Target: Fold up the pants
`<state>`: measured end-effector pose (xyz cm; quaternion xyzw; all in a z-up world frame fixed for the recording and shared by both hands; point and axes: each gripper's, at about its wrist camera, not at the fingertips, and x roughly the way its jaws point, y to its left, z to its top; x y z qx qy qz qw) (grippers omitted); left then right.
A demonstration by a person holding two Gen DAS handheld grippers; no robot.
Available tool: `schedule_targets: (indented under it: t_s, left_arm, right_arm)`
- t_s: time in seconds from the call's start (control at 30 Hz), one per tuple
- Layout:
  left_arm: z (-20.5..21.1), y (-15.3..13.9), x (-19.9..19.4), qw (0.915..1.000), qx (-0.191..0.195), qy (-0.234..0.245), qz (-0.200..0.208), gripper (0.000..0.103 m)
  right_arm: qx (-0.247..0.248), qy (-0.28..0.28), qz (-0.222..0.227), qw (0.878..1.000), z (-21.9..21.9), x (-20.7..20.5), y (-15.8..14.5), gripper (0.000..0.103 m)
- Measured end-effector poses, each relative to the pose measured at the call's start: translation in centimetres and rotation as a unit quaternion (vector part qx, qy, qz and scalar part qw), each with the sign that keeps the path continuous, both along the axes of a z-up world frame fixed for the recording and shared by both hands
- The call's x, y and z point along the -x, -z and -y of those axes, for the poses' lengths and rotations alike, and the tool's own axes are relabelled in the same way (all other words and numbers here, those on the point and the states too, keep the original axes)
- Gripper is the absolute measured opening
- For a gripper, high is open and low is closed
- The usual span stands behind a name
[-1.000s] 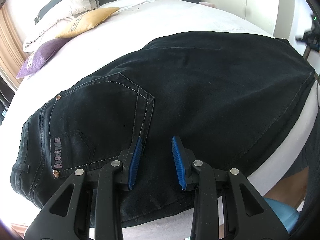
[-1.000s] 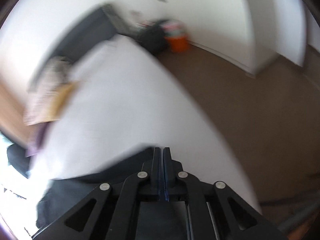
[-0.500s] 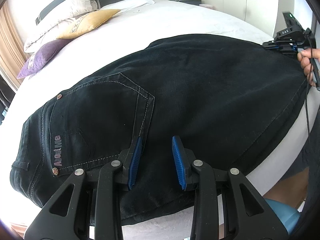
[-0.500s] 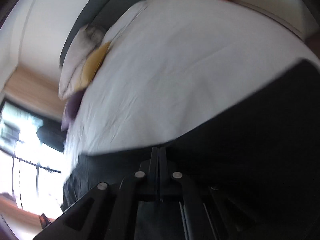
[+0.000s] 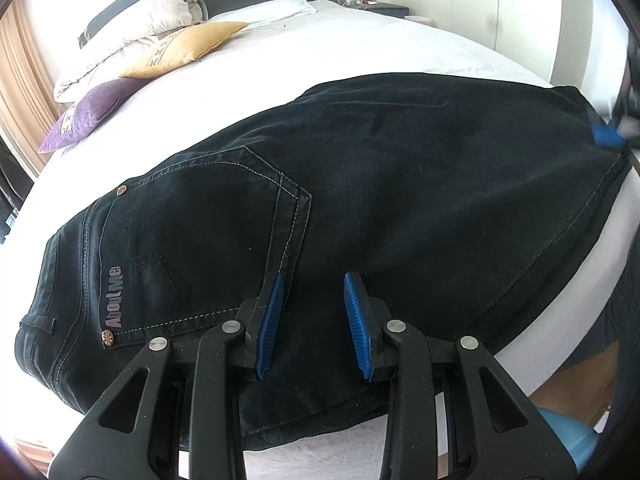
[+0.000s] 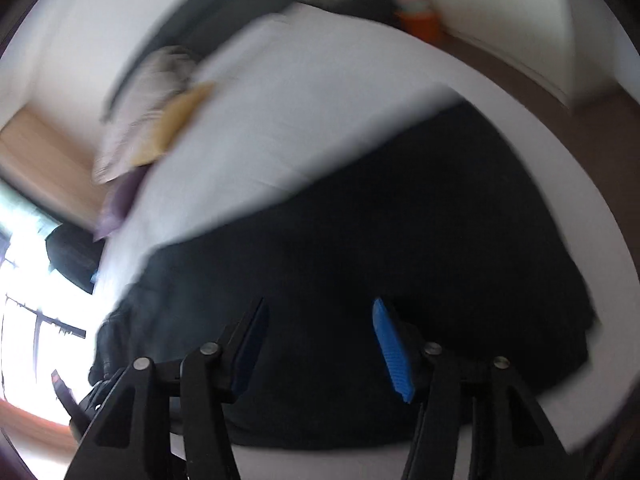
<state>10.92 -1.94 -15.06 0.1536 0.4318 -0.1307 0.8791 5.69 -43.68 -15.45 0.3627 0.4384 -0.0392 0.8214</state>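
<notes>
Presently we list: black pants (image 5: pixel 360 200) flat on the white bed (image 5: pixel 320 48) (pocket up); left hand-held gripper (image 5: pixel 314 320) and right hand-held gripper (image 6: pixel 320 344) both spread wide above them, holding nothing.

Black tongs (image 5: pixel 314 324) with ribbed blue pads (image 5: pixel 357 322) and silver screws (image 5: pixel 230 325).

The pants (image 5: pixel 400 208) lie flat across the near edge of the bed (image 5: pixel 340 44). The pillows (image 5: pixel 160 36) sit behind them at the far left.
</notes>
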Motion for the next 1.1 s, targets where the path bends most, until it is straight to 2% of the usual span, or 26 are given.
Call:
schedule_targets:
  t_s: [0.03, 0.1, 0.17, 0.23, 0.27, 0.3, 0.33, 0.37, 0.43, 0.47, 0.5, 0.53, 0.6, 0.67, 0.73, 0.77, 0.8, 0.83, 0.9, 1.0, 1.1]
  left_arm:
    - [0.0, 0.0, 0.1, 1.0000, 0.000, 0.000, 0.001, 0.030]
    - [-0.2, -0.1, 0.2, 1.0000, 0.004, 0.000, 0.001, 0.030]
    - [-0.3, -0.3, 0.3, 1.0000, 0.004, -0.002, 0.000, 0.030]
    - [-0.1, -0.6, 0.5, 1.0000, -0.002, -0.007, 0.000, 0.030]
    - [0.0, -0.8, 0.6, 0.9999, -0.006, -0.011, 0.000, 0.031]
    - [0.3, -1.2, 0.8, 0.9999, -0.002, -0.011, -0.001, 0.031]
    - [0.5, -1.5, 1.0, 0.9999, 0.012, -0.004, -0.005, 0.033]
    - [1.0, -1.7, 1.2, 0.9998, 0.020, 0.005, -0.008, 0.045]
    - [1.8, -1.7, 1.9, 0.9998, 0.012, 0.013, 0.000, 0.062]
    - [2.1, -1.5, 2.2, 0.9999, 0.006, 0.016, 0.000, 0.063]
    - [2.2, -1.1, 2.3, 0.9998, 0.003, 0.015, -0.007, 0.063]
    - [2.1, -0.8, 2.5, 0.9998, 0.006, 0.014, -0.014, 0.063]
    - [1.3, -0.9, 3.0, 0.9994, 0.026, 0.012, -0.021, 0.063]
    - [0.8, -0.9, 3.6, 0.9989, 0.033, 0.018, -0.027, 0.063]
    - [0.4, -1.2, 4.2, 0.9988, 0.031, 0.024, -0.028, 0.063]
    - [0.4, -1.4, 4.3, 0.9988, 0.030, 0.025, -0.028, 0.063]
    - [0.3, -2.0, 4.4, 0.9989, 0.032, 0.026, -0.023, 0.063]
    - [0.4, -2.6, 4.5, 0.9988, 0.037, 0.028, -0.014, 0.063]
    - [0.8, -3.8, 4.2, 0.9986, 0.042, 0.030, 0.003, 0.063]
    - [1.6, -4.6, 2.2, 0.9987, 0.043, 0.024, 0.013, 0.063]
    - [0.4, -3.7, -0.3, 0.9994, 0.035, -0.002, 0.004, 0.063]
  right_arm:
    - [-0.020, 0.027, 0.001, 0.999, 1.6, 1.1, 0.8, 0.000]
    - [-0.030, 0.090, -0.008, 0.995, 5.1, 4.5, 1.0, 0.000]
    - [0.002, 0.113, -0.017, 0.993, 6.1, 6.1, -0.5, 0.000]
    - [0.027, 0.126, -0.017, 0.992, 5.5, 7.0, -3.2, 0.020]
    - [0.026, 0.117, -0.001, 0.993, 4.6, 6.7, -4.1, 0.032]
    - [0.005, 0.080, 0.035, 0.996, 2.6, 5.9, -5.1, 0.038]
    - [-0.007, 0.046, 0.055, 0.997, 0.9, 4.9, -5.6, 0.040]
    - [-0.011, 0.018, 0.065, 0.998, -1.0, 3.8, -5.8, 0.043]
    - [-0.028, -0.013, 0.074, 0.997, -2.1, 3.0, -5.2, 0.046]
    - [-0.040, -0.014, 0.066, 0.997, -2.4, 2.5, -4.3, 0.047]
    - [-0.048, -0.002, 0.036, 0.998, -2.3, 1.7, -2.7, 0.047]
    - [-0.056, 0.018, -0.008, 0.998, -1.6, 1.8, -0.9, 0.045]
    - [-0.070, 0.040, -0.023, 0.996, 0.1, 3.4, 0.9, 0.000]
    - [-0.082, 0.054, -0.025, 0.995, 1.5, 5.4, 1.2, 0.000]
    - [-0.003, 0.073, -0.078, 0.994, 1.5, 6.4, 0.3, 0.001]
    - [0.009, 0.074, -0.080, 0.994, 1.2, 7.0, -0.1, 0.007]
    - [-0.002, 0.069, -0.060, 0.996, 1.1, 7.3, -1.0, 0.018]
    - [-0.013, 0.060, -0.039, 0.997, 0.8, 7.1, -1.8, 0.024]
    - [-0.026, 0.026, 0.005, 0.999, -2.2, 4.3, -4.0, 0.050]
    - [-0.063, -0.067, 0.058, 0.994, -8.4, -1.7, -5.3, 0.062]
    - [-0.069, -0.115, 0.061, 0.989, -12.1, -5.2, -4.7, 0.063]
